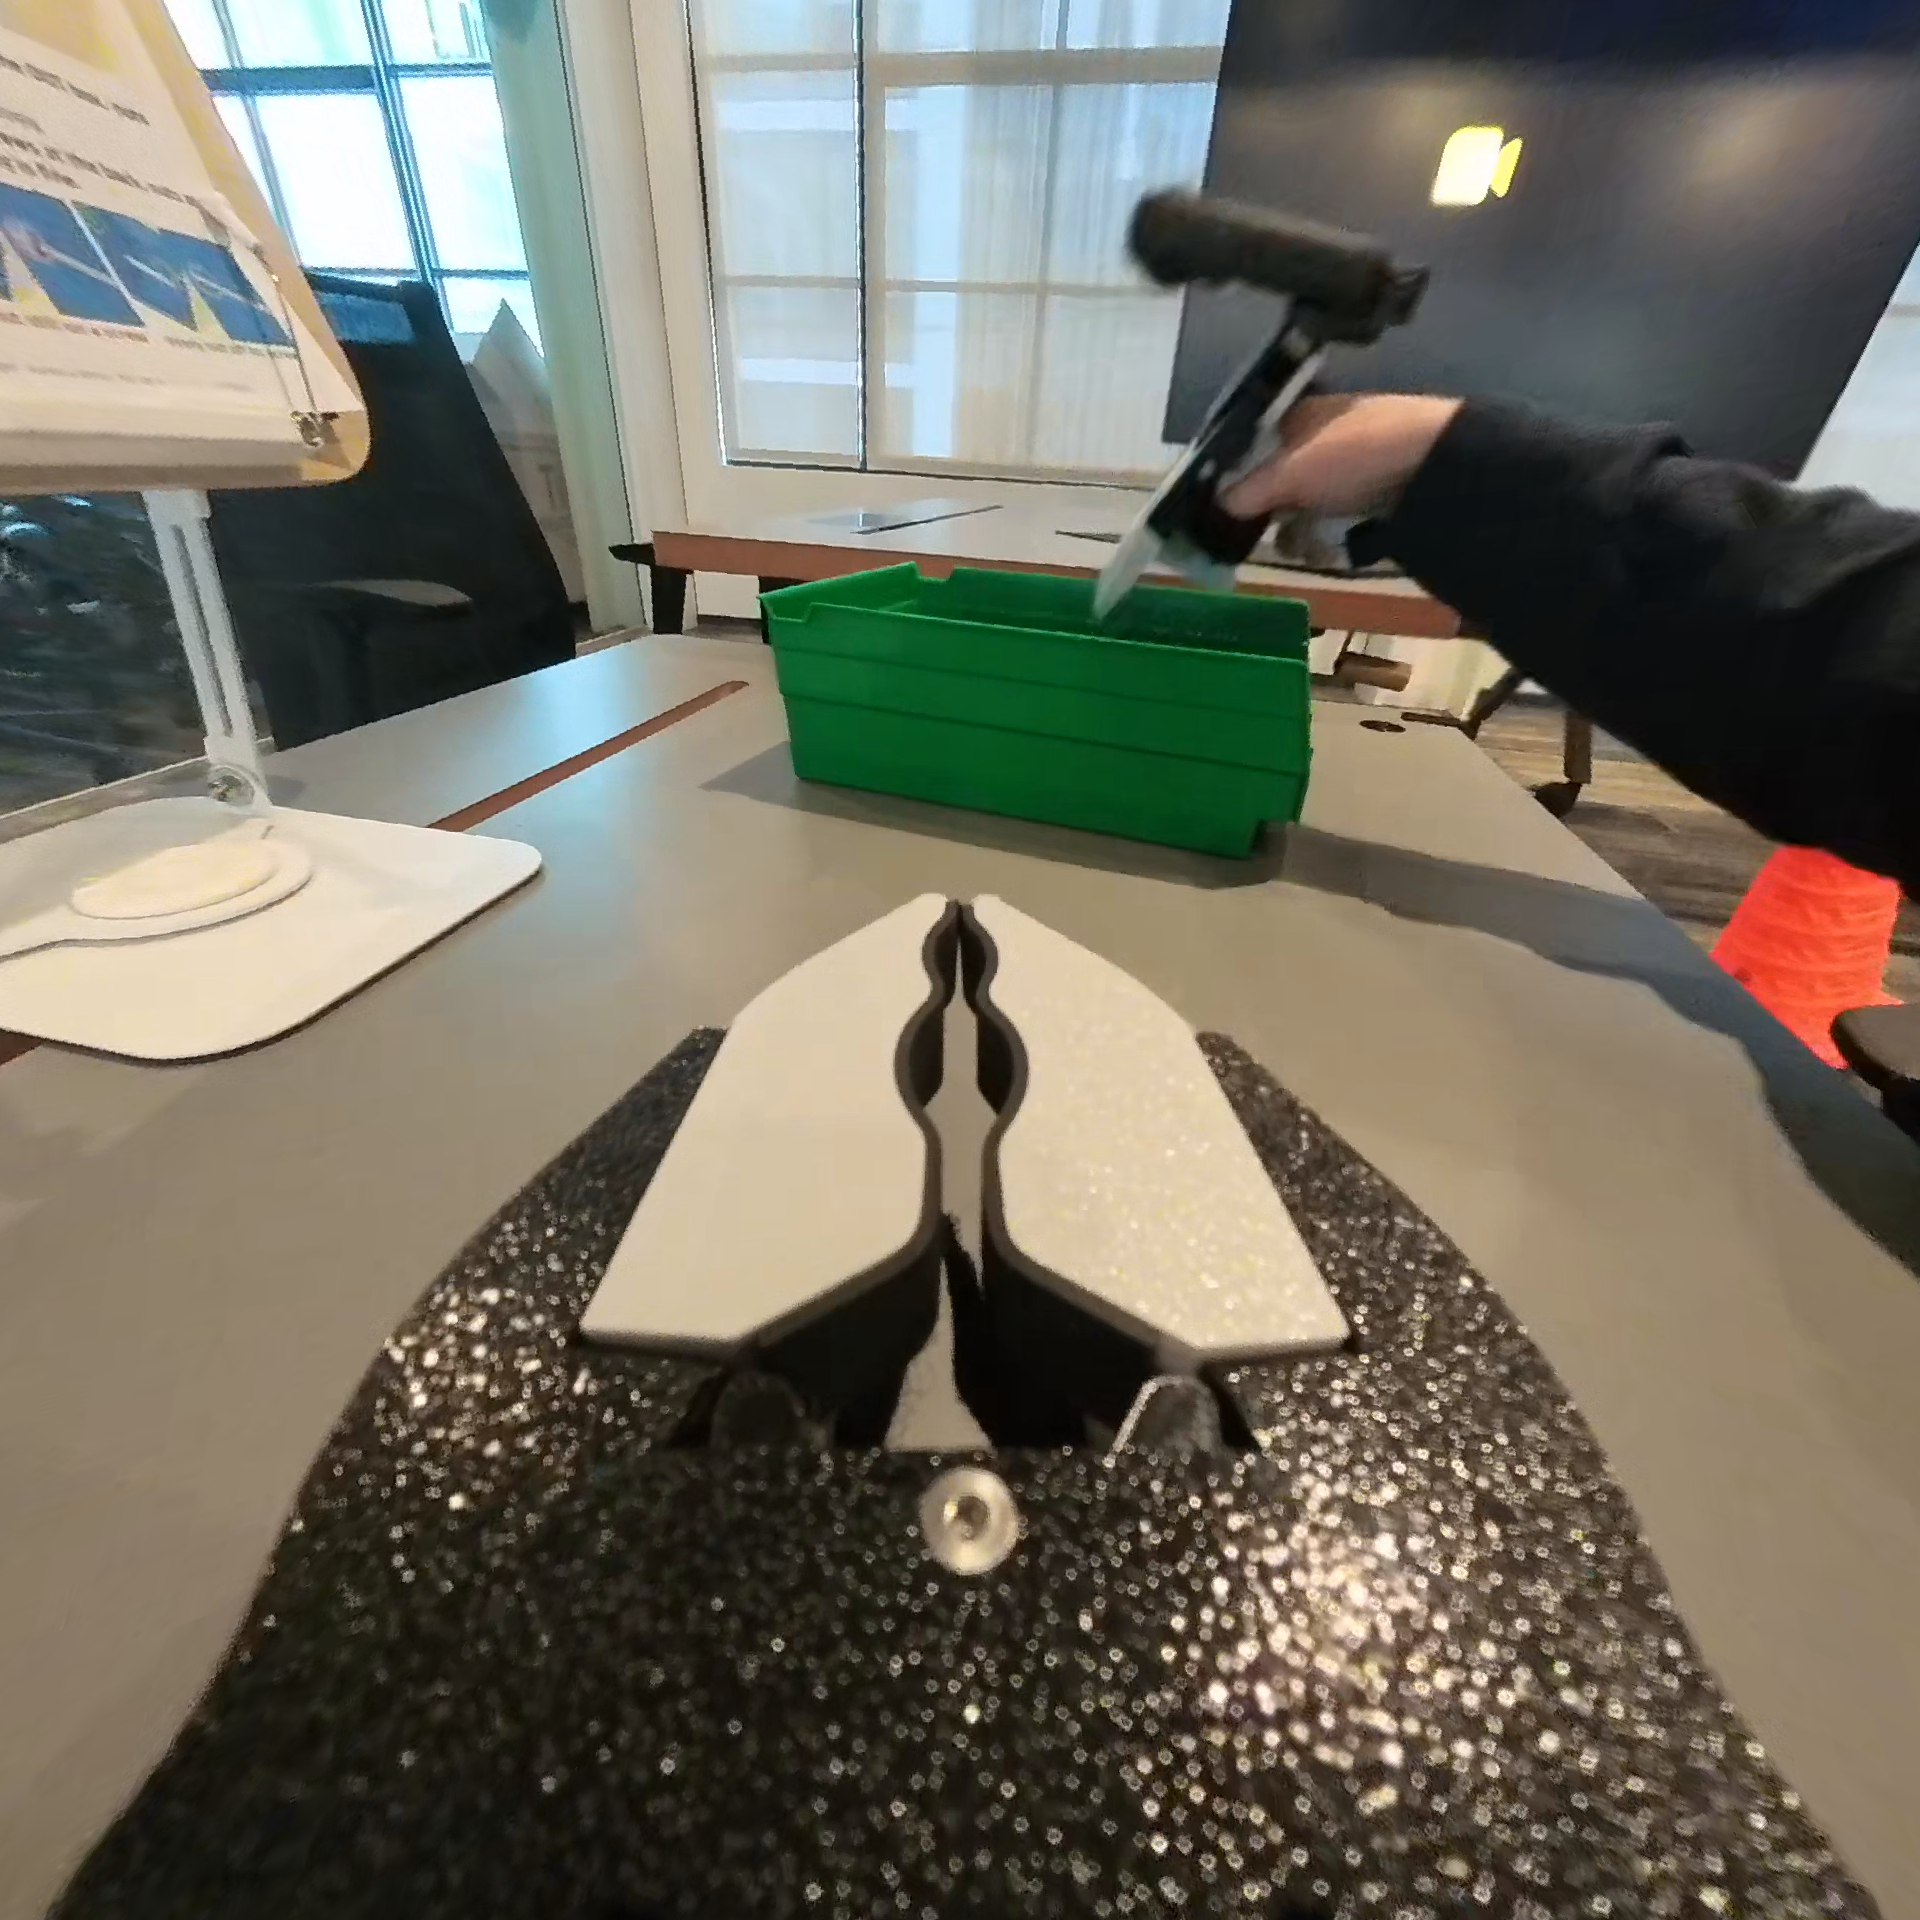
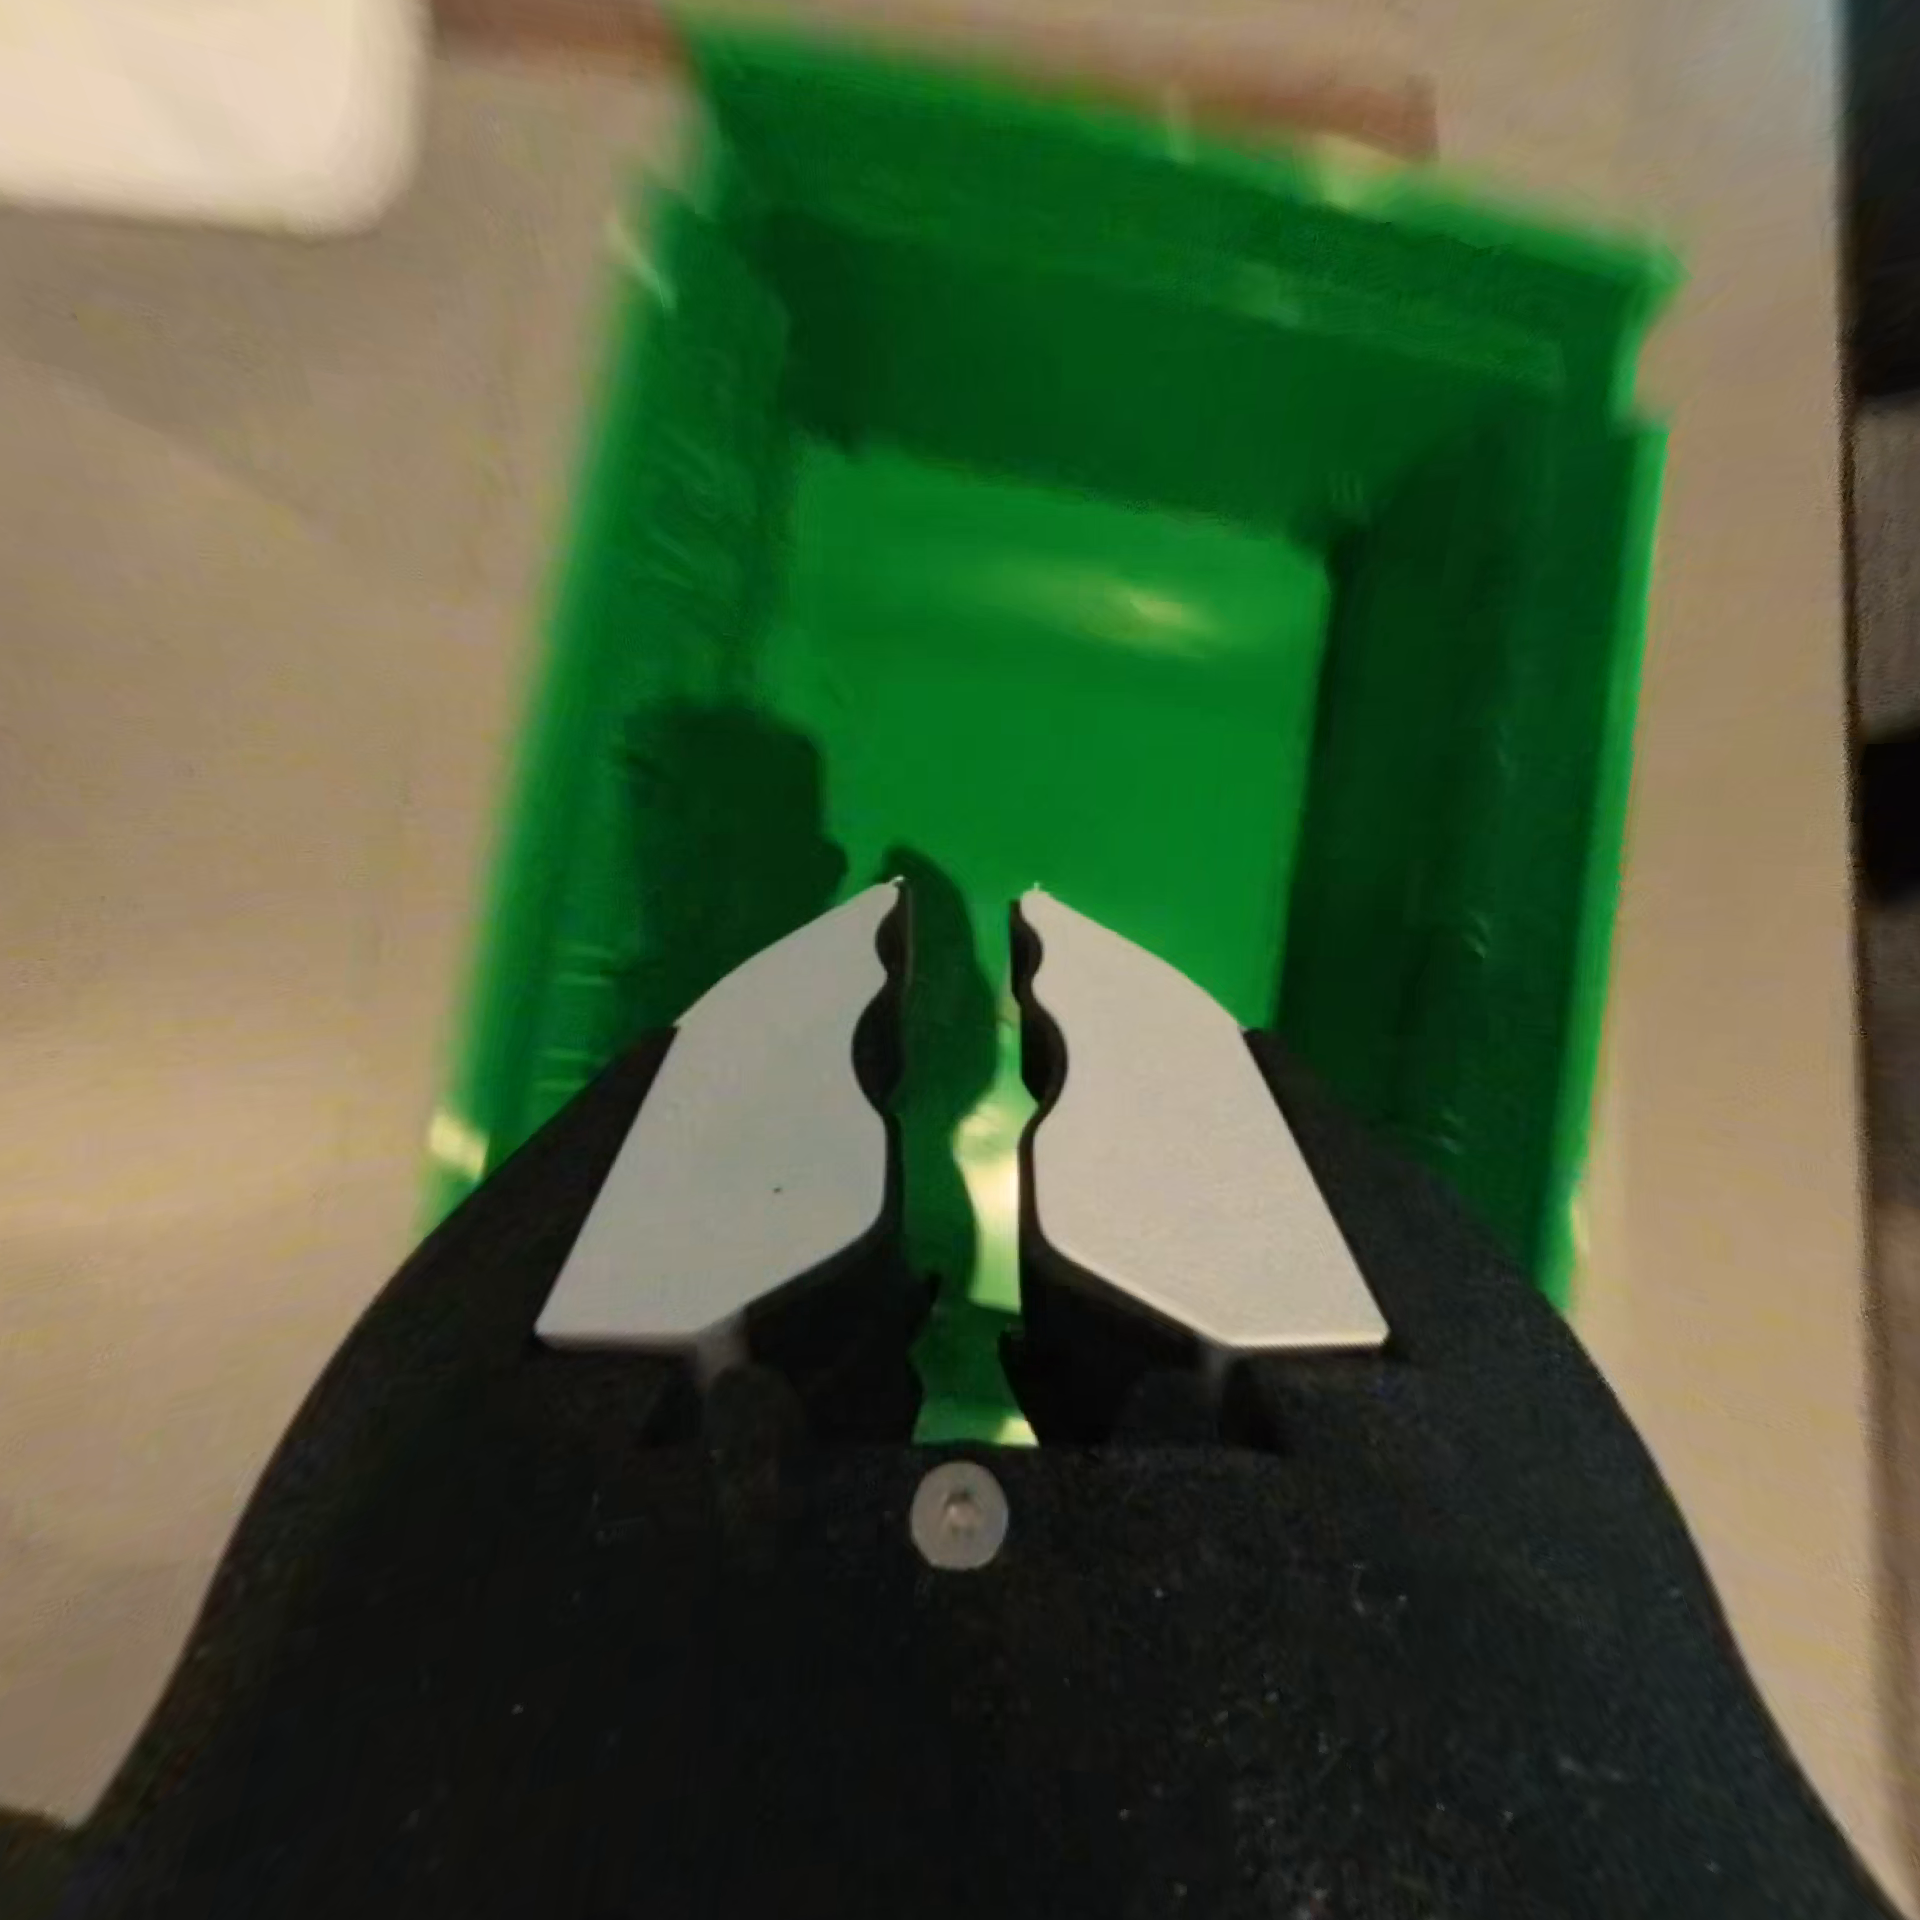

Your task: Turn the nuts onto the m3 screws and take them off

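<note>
Green plastic fills my right-hand view: the right tongs (image 2: 961, 894), slightly parted and holding nothing, hang over an apparently bare bin (image 1: 1039, 717) on the grey bench (image 1: 644, 935). My left tongs (image 1: 961, 914) hover pressed together, gripping nothing. No nuts or screws show anywhere, so I cannot judge how much threading remains.

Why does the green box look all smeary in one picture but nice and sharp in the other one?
Right wrist view: the green bin is smeared at its edges, like motion blur, and a dark shadow falls on its floor; the right gripper itself looks sharp. Left wrist view: the bin is crisp, the window glares brightly, the left gripper body sparkles, and the far gripper is a little blurred.
</note>
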`<state>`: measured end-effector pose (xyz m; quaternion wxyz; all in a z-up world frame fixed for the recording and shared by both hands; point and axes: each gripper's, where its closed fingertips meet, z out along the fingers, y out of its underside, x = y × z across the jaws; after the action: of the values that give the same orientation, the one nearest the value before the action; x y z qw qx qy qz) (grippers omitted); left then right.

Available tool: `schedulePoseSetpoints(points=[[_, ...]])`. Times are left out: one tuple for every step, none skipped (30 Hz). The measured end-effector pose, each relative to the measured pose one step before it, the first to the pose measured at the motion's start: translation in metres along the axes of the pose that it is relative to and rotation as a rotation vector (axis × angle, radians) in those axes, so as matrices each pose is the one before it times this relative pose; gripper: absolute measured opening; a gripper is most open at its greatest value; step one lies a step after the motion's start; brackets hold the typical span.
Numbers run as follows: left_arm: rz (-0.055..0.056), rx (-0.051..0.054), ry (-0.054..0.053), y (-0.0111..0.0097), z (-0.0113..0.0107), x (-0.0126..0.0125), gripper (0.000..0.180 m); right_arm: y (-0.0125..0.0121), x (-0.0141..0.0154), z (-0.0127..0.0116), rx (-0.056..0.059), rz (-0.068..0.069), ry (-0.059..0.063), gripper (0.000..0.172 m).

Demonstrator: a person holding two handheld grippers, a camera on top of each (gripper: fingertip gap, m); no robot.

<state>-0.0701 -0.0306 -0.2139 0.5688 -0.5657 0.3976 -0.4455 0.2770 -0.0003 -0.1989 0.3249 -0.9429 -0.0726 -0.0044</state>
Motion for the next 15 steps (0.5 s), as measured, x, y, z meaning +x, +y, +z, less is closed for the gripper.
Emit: schedulePoseSetpoints(points=[[-0.0046,0.0043,-0.0032,-0.00201,-0.00141,-0.00139,0.000,-0.01762,-0.02712,-0.01776,0.1328,-0.0187,-0.0638,0.013],[-0.0047,0.0035,-0.0038,-0.00197,-0.00097,-0.00099,0.000,-0.01705,-0.03207,-0.01331,0.1217,-0.0304,-0.0768,0.011],[-0.0046,0.0025,-0.0057,-0.00164,-0.00161,-0.00080,0.000,-0.01494,-0.03452,-0.00754,0.1021,-0.0317,-0.0804,0.010],[-0.0042,0.0017,-0.0065,-0.00115,-0.00190,-0.00092,0.000,-0.01326,-0.03582,-0.00111,0.0964,-0.0316,-0.0855,0.011],[-0.0025,0.0017,-0.0077,-0.00082,-0.00172,-0.00086,0.000,-0.01043,-0.03431,0.00512,0.0884,-0.0261,-0.0819,0.013],[0.0001,0.0019,-0.0099,-0.00077,-0.00278,-0.00065,0.000,-0.00531,-0.03037,0.01002,0.0617,-0.0287,-0.0745,0.014],[0.0009,0.0024,-0.0116,-0.00081,-0.00175,-0.00146,0.000,-0.00024,-0.02312,0.01339,0.0366,-0.0243,-0.0547,0.013],[0.0011,0.0022,-0.0137,-0.00068,-0.00184,-0.00159,0.000,0.00249,-0.01633,0.01581,0.0283,-0.0206,-0.0358,0.011],[0.0010,-0.0003,-0.0175,0.00011,-0.00142,-0.00297,0.000,0.00302,-0.01257,0.01690,0.0332,-0.0226,-0.0305,0.010],[0.0028,-0.0051,-0.0190,0.00099,-0.00112,-0.00308,0.000,0.00474,-0.00934,0.01684,0.0329,-0.0177,-0.0257,0.009],[0.0081,-0.0091,-0.0164,0.00111,-0.00032,-0.00224,0.000,0.00487,-0.00875,0.01636,0.0309,-0.0047,-0.0321,0.008],[0.0140,-0.0090,-0.0134,0.00019,0.00032,-0.00107,0.000,0.00534,-0.01091,0.01487,0.0278,-0.0052,-0.0589,0.009],[0.0166,-0.0058,-0.0119,0.00016,0.00052,-0.00086,0.000,0.00745,-0.00936,0.01209,0.0120,-0.0133,-0.0608,0.010],[0.0151,-0.0032,-0.0076,-0.00011,0.00059,-0.00023,0.000,0.00769,-0.00414,0.00932,0.0081,-0.0238,-0.0308,0.009],[0.0122,-0.0026,-0.0031,-0.00021,0.00053,0.00051,0.000,0.00748,0.00066,0.00610,0.0140,-0.0352,0.0012,0.009]])
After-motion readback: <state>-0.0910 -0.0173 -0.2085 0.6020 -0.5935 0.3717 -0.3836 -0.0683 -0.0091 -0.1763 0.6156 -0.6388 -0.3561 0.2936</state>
